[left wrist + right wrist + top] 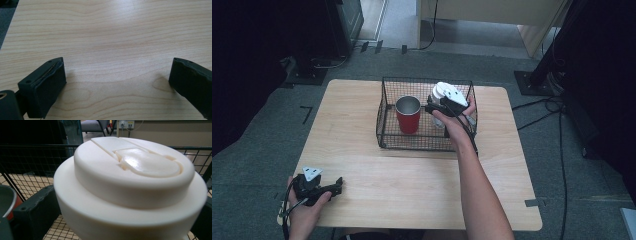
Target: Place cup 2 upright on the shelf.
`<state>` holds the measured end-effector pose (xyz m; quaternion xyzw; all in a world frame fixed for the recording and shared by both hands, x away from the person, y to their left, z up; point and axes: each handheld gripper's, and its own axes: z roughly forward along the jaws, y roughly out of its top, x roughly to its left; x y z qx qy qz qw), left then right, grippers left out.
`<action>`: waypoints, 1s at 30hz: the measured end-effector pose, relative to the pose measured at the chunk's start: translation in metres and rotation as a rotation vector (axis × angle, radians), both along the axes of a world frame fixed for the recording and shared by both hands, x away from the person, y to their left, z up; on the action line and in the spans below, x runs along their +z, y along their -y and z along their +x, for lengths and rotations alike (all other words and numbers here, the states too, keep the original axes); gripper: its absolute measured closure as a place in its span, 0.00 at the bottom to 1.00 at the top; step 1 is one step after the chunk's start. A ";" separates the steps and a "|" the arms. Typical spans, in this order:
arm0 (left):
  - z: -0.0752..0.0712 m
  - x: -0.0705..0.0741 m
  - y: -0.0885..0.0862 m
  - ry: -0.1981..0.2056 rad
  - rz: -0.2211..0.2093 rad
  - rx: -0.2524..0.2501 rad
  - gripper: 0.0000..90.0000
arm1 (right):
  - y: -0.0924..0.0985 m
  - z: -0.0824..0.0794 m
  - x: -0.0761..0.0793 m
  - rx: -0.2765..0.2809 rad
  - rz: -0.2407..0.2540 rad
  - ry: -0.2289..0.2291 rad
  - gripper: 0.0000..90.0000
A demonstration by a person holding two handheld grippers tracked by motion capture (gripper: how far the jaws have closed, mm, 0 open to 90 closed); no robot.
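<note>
A white lidded cup (443, 91) stands in the right half of a black wire basket (384, 135) at the back of the wooden table (412, 185). My right gripper (443, 107) is inside the basket with its jaws on either side of the cup. In the right gripper view the white lid (130, 182) looms close between the jaws of the right gripper (118, 215), which stand wide and do not press on it. A red cup (408, 116) with a metal inside stands upright in the basket's left half. My left gripper (337, 186) rests open at the table's front left corner.
The left gripper (117, 80) has bare wood (112, 30) between its jaws. The red cup's rim (6, 200) sits close to the left of the right gripper's jaw. Basket walls (30, 157) ring the white cup. Dark stands and cables lie on the floor around the table.
</note>
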<state>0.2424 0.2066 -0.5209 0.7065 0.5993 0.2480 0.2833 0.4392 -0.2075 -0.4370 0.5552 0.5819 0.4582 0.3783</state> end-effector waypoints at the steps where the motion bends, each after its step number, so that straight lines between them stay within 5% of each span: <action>1: 0.000 0.000 0.000 0.001 0.000 0.000 0.02 | 0.000 0.000 0.000 -0.003 -0.003 -0.003 0.00; 10: 0.000 0.000 0.000 0.001 0.000 0.000 0.02 | -0.003 0.002 -0.004 -0.052 -0.020 -0.043 0.00; 30: 0.000 0.000 0.000 0.001 0.001 -0.001 0.02 | -0.003 -0.004 0.020 -0.058 0.010 0.021 0.00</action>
